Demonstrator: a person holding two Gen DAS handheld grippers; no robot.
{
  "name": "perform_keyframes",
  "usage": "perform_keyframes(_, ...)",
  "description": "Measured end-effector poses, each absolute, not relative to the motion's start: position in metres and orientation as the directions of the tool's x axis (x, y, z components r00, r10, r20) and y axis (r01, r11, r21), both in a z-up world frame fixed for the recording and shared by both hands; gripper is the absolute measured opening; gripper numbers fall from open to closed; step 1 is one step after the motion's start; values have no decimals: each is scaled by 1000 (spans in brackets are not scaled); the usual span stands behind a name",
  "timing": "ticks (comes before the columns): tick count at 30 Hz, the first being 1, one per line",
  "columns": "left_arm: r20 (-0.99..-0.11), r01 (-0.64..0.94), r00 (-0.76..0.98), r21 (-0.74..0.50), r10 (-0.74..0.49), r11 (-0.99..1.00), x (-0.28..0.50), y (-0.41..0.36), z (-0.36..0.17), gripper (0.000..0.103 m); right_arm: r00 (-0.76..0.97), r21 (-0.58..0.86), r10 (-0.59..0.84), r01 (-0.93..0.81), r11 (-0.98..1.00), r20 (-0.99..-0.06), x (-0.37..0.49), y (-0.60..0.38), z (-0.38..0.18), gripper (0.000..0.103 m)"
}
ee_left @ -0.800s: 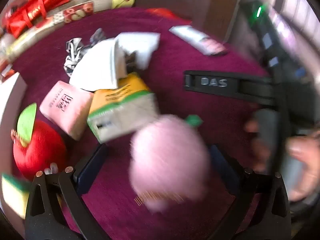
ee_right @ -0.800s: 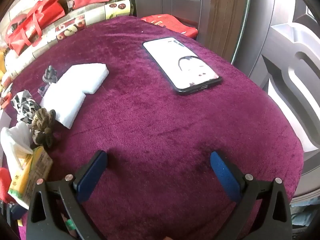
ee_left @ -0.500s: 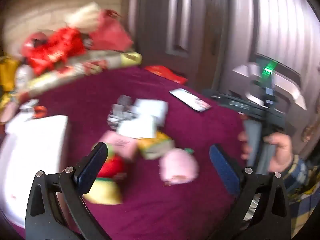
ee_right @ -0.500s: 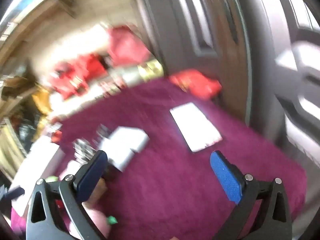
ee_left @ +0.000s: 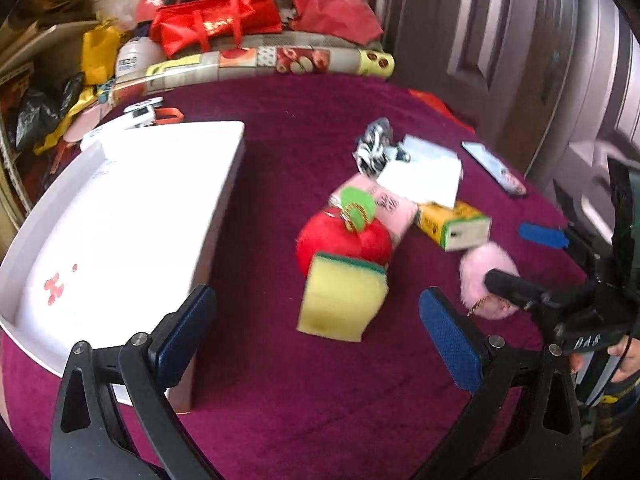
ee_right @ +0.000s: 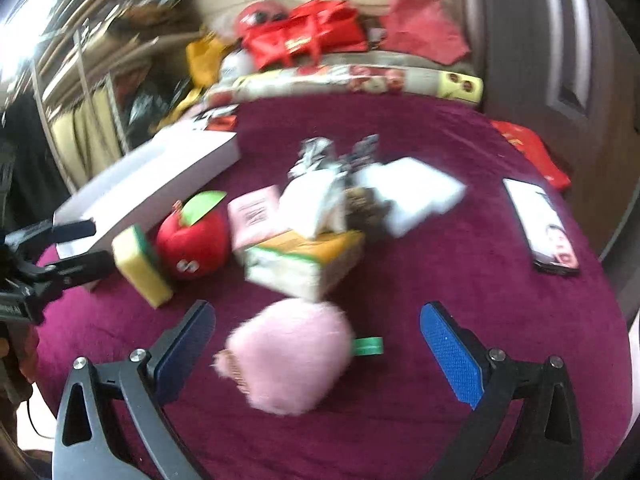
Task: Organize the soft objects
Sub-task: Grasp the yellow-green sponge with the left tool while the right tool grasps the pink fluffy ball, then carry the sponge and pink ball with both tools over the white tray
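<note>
**A:** What does the left wrist view show?

**B:** The left gripper [ee_left: 316,336] spread wide, holding nothing, over a maroon plush cloth [ee_left: 312,400]. A yellow sponge with a green scrub face [ee_left: 342,298] leans against a red plush apple [ee_left: 344,240]; a shallow white tray [ee_left: 218,184] sits to their left.

**A:** And the right wrist view?

**B:** The right gripper [ee_right: 316,344] — also spread, empty — frames a fluffy pink pom-pom [ee_right: 290,356] (blurred). Likely a pick is starting; next, lower around the pom-pom, close gently, carry it trayward.
</note>
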State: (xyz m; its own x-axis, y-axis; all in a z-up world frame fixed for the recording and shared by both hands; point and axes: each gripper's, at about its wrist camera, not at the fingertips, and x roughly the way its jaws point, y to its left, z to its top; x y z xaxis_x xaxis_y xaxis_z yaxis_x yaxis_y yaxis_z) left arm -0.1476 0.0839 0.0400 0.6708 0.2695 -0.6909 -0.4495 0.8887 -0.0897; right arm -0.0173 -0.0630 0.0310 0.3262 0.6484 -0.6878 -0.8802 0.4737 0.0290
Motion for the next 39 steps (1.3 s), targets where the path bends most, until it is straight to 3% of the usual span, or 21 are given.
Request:
perform_keyframes(4, -716, -438, 647, -67, 263, 896, -130, 83, 28, 97, 342, -38, 587, -883, 467, -734, -25, -49, 13, 102)
perform_keyframes(6, -734, -427, 636, -78, 237, 901, -124, 88, 20, 89, 347, -52, 570, -882, 469, -745, -23, -46, 9, 102)
perform_keyframes(8, -748, -421, 626, -88, 219, 903, -119, 89, 14, 79, 337, -50, 556, -883, 467, -760, -21, -44, 4, 90)
perform_keyframes(9, -751, -421, 623, -87, 218, 903, -117, 88, 10, 67, 334, -53, 546, -883, 466, -768, -19, -41, 0, 85)
perform_keyframes(10, -754, -423, 619, -83, 220, 902, -116, 87, 7, 50, 322, -44, 539, -884, 465, -778, -17, -44, -2, 71)
perform_keyframes(11, -755, -425, 618, -87, 218, 901, -116, 87, 5, 41, 316, -38, 542, -886, 462, -779, -15, -42, -4, 69)
perform_keyframes(18, -687, -435, 677, -87, 262, 896, -133, 84, 18, 40, 288, 8, 594, -896, 445, -751, -13, -59, 10, 61)
perform_keyframes(27, -568, -493, 729, -48, 383, 869, -157, 90, 71, 40, 382, 56, 776, -881, 470, -502, -21, -87, 77, 61)
perform_keyframes(32, -523, -533, 727, -19, 446, 846, -159, 95, 97, 40, 382, 96, 828, -885, 456, -410, -22, -80, 101, 62)
perform_keyframes(39, -504, -589, 694, 12, 513, 808, -169, 94, 96, 40, 363, 129, 854, -891, 435, -371, -28, -69, 111, 62)
